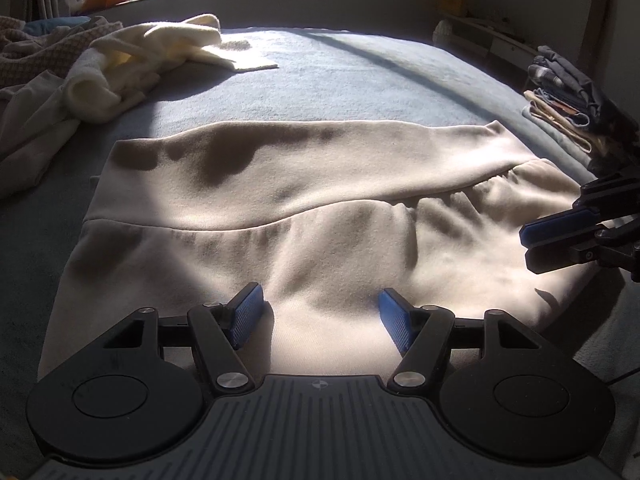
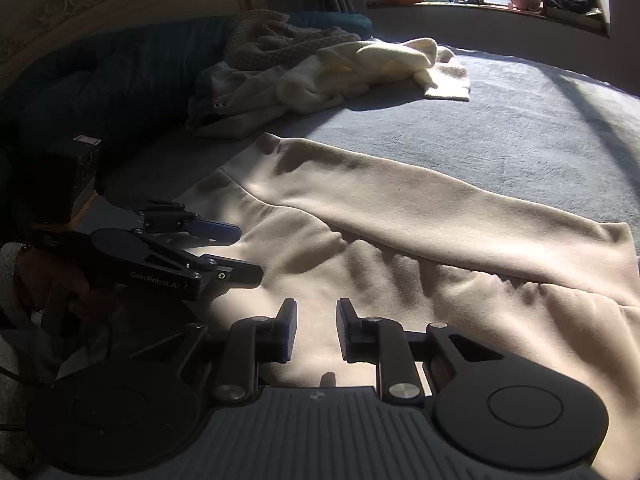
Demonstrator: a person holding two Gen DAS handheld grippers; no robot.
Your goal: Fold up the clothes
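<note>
Sweatshirt flat on bed; my left claw spread above its near edge, right claw slightly parted, nothing pinched

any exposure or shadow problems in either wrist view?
Left wrist: hard window sun on the cream garment, dappled shadows across its folded sleeve, fisheye bending the bed. Right wrist: left gripper and the headboard side nearly black, garment bright; no motion blur.
</note>
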